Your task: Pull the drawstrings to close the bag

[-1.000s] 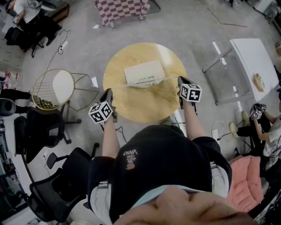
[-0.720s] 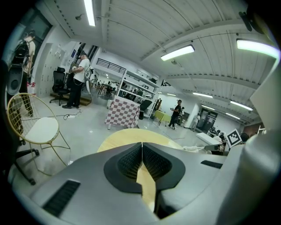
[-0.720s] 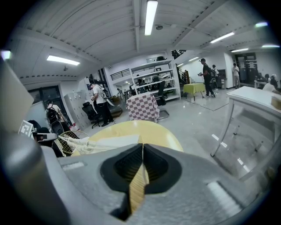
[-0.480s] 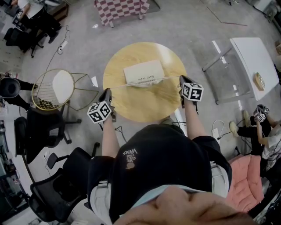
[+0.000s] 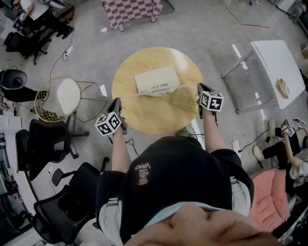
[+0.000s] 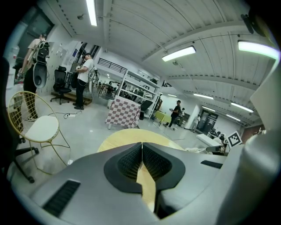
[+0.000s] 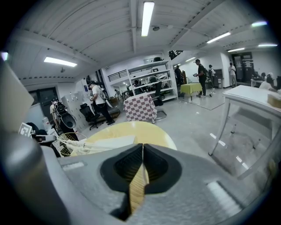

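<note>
A cream drawstring bag (image 5: 156,79) lies on the round wooden table (image 5: 159,113), its mouth edge gathered toward me. Its drawstring (image 5: 131,94) runs taut in a line from the bag out to both sides. At the table's left rim my left gripper (image 5: 117,102) is shut on the left end of the string. My right gripper (image 5: 198,88) is shut on the right end at the table's right rim. In the left gripper view the jaws (image 6: 142,145) meet at the tips, with the puckered bag (image 6: 203,150) off to the right. The right gripper (image 7: 142,146) also shows closed tips, the bunched bag (image 7: 85,147) to its left.
A gold wire chair (image 5: 60,98) stands left of the table, with black office chairs (image 5: 45,139) nearer me. A white table (image 5: 276,67) is at the right, a checkered-cloth table (image 5: 132,9) beyond, a pink cushion (image 5: 272,197) at lower right. People stand around the edges.
Both grippers, the string and the bag keep their places. Only people at the left and right edges of the room have shifted.
</note>
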`<state>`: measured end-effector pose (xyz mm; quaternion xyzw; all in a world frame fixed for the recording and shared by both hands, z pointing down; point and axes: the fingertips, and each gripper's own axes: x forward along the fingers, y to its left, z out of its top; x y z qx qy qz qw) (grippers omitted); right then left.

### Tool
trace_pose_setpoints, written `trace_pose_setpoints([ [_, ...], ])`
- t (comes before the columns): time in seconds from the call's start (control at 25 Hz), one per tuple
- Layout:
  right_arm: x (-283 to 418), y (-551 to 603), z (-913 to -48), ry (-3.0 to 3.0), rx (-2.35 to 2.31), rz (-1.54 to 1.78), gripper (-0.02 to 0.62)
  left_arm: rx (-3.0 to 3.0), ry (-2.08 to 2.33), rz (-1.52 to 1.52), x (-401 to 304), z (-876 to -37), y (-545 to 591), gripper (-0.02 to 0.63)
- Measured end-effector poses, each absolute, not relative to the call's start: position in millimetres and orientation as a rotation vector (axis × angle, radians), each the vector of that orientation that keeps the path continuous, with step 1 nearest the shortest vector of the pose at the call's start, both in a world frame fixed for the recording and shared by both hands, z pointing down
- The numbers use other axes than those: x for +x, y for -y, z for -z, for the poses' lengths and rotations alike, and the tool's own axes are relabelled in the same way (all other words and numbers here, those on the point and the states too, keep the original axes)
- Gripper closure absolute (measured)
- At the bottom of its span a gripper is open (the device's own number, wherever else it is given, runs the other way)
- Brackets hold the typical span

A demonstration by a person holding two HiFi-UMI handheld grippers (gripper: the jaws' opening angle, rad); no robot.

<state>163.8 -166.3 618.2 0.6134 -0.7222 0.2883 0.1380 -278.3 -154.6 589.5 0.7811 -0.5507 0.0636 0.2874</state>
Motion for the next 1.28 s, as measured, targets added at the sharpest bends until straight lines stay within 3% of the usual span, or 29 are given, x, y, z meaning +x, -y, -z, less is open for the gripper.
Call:
trace_pose_setpoints([
  [1.28, 158, 143, -676, 2.026, 1.732, -0.927, 0.590, 1.944, 1.497, -0.203, -276, -651, 128, 0.586],
])
